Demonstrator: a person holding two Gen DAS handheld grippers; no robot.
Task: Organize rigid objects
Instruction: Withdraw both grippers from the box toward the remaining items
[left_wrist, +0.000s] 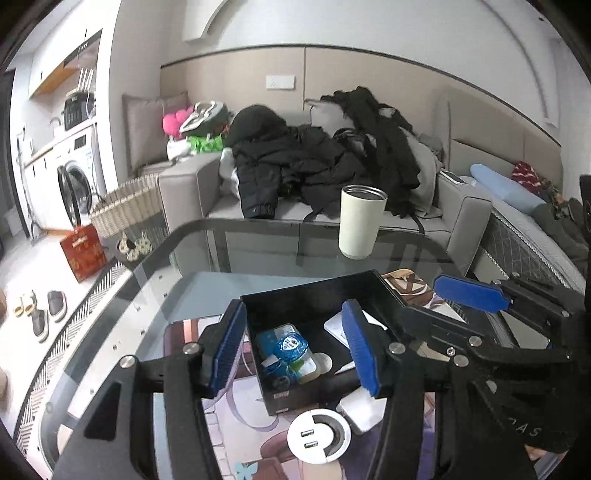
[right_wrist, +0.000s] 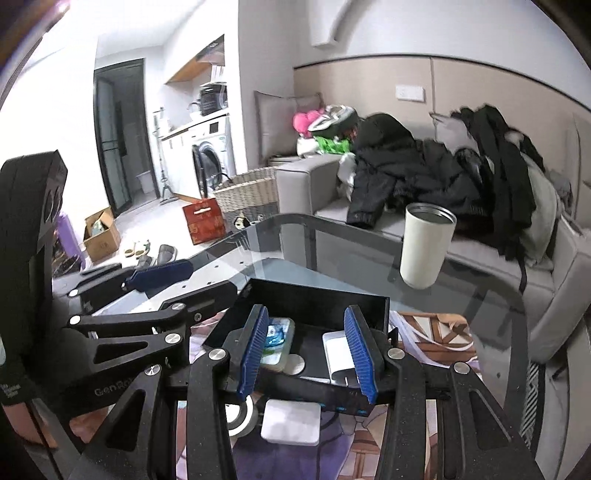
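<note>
A black open box (left_wrist: 314, 295) sits on the glass table on a printed mat; it also shows in the right wrist view (right_wrist: 317, 299). Inside lie a blue wrapped packet (left_wrist: 290, 345), a pale case under it (right_wrist: 282, 345), a white round disc (right_wrist: 295, 364) and a white flat device (left_wrist: 338, 325). A white square block (right_wrist: 291, 421) lies just outside the box's near side, next to a round white USB hub (left_wrist: 318, 439). My left gripper (left_wrist: 295, 350) is open over the box. My right gripper (right_wrist: 306, 354) is open over the box, empty.
A white tumbler (left_wrist: 360, 221) stands at the table's far side. A grey sofa (left_wrist: 461, 218) piled with black clothes lies beyond. A wicker basket (left_wrist: 125, 206), a red box (left_wrist: 83, 253) and slippers are on the floor to the left.
</note>
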